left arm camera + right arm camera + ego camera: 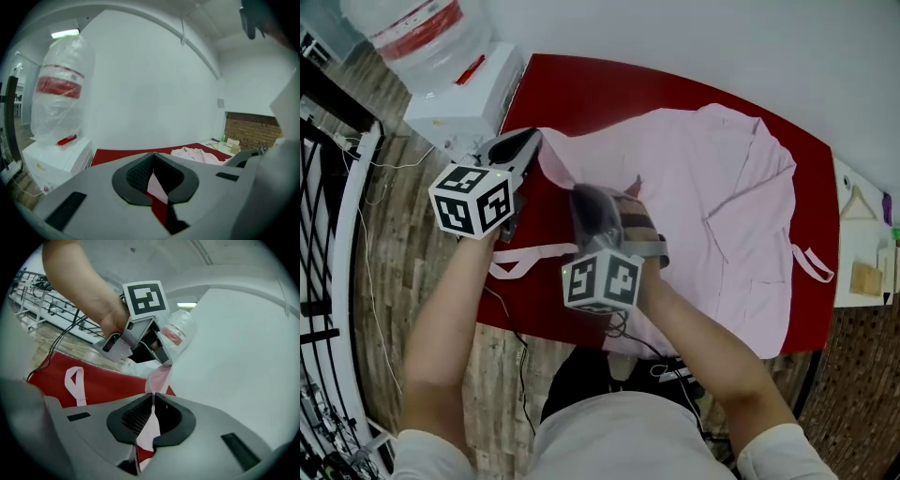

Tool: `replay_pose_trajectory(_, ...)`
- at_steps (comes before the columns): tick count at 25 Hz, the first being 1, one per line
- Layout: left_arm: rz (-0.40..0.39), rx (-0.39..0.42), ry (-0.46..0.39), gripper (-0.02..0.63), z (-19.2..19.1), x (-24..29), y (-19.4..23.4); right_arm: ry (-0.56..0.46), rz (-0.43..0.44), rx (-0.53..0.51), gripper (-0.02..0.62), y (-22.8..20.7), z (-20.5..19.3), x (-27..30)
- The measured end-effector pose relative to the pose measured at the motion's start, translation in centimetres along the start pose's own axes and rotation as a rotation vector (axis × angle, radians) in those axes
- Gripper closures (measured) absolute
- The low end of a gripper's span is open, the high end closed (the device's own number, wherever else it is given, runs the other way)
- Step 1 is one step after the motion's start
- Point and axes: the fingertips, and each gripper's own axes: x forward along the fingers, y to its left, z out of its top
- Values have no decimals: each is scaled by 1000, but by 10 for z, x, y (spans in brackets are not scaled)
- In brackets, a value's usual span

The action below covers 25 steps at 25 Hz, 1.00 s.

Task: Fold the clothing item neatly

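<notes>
Head view: pale pink cloth garment (pixel 722 216) lies spread on the red tabletop (pixel 581 94), and its near-left edge is pulled up off the surface. Left gripper (pixel 528 142) has that edge at the table's left side. Right gripper (pixel 584 197) is close beside it, over the garment's near part. A pink tie strap (pixel 530 258) trails on the red surface below them, and a second strap loop (pixel 811 265) sits at the garment's far right. White water dispenser (pixel 464 94) stands off the table's left corner.

Left gripper view: left gripper (pixel 153 161) is clenched, with a thin fold of the pink fabric pinched between the ribbed pads (pixel 138 176). This view also takes in the rest of the garment (pixel 197 153) lying bunched further along the tabletop (pixel 122 155), the plastic-wrapped water bottle (pixel 63 93) on the dispenser, and a brick wall (pixel 248 129).

Right gripper view: right gripper (pixel 153 399) is also clamped on pink fabric. Only here does the cloth show as running taut from its jaws straight up to the left gripper (pixel 161 359), with the two tools near but apart. The strap loop (pixel 75 380) lies flat on the red top.
</notes>
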Motion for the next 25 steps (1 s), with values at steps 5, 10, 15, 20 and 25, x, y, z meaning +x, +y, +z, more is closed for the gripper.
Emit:
replay_pose_trajectory(5,-48,55,-70,594,49,25,-56,-31,-55,81,565,-41,-6,-35)
replay_pose_trajectory(10,-114,76,-67,594,65,61,-117,-32,-82,122,565,-67,-34,-62)
replay_pose_trajectory(15,-184,105,-49,594,70,103,-185,0,-108,166,565,-95,-82,-91)
replay_pose_trajectory(20,-260,120,-21,594,67,146,-252,42,-147,222,565,-125,-134,-123)
replay_pose_trajectory(25,-326,169,13,594,62,187,-316,81,-187,272,565,-153,-188,-152)
